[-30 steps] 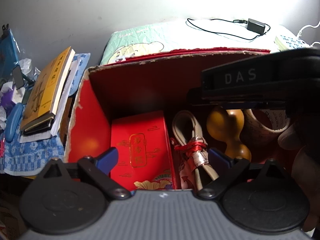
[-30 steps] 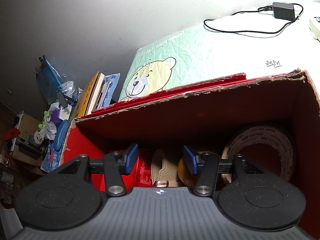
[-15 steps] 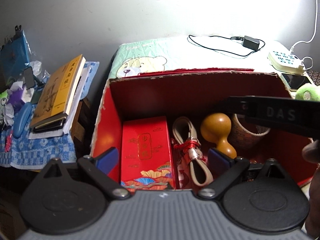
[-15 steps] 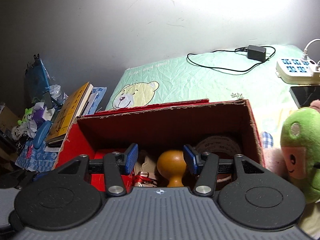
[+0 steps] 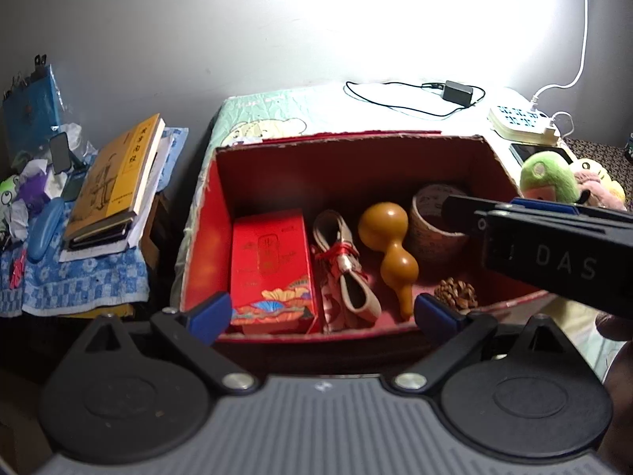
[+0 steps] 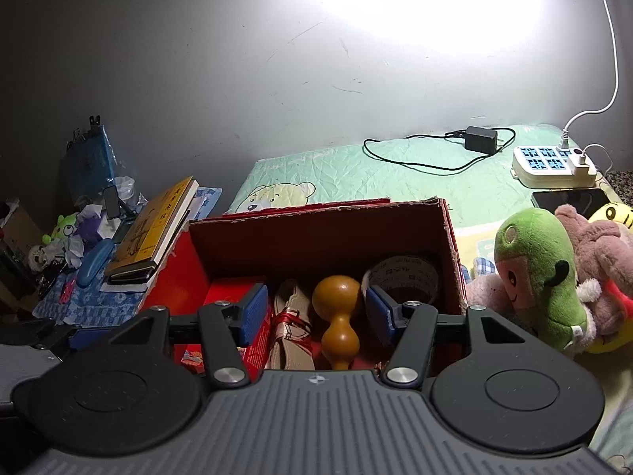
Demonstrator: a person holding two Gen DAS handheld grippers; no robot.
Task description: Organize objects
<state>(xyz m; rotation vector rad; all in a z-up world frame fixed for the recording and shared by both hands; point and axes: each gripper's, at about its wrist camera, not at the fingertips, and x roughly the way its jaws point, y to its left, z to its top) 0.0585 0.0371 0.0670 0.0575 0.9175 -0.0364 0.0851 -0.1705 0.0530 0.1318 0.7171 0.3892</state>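
the red cardboard box sits mid-frame on a bed with a mint bear-print cover, against a grey wall; inside lie a red gift box, a tied strap bundle, a wooden gourd, a tape roll and a pine cone. the left gripper has its jaws released and empty, while the right gripper has its jaws opening, nothing between them. a side surface at left carries stacked books; plush toys and a power strip lie at right.

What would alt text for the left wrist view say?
An open red cardboard box on a bed holds a red gift box, a tied beige strap, a wooden gourd, a tape roll and a pinecone. The left tongs are open and empty.
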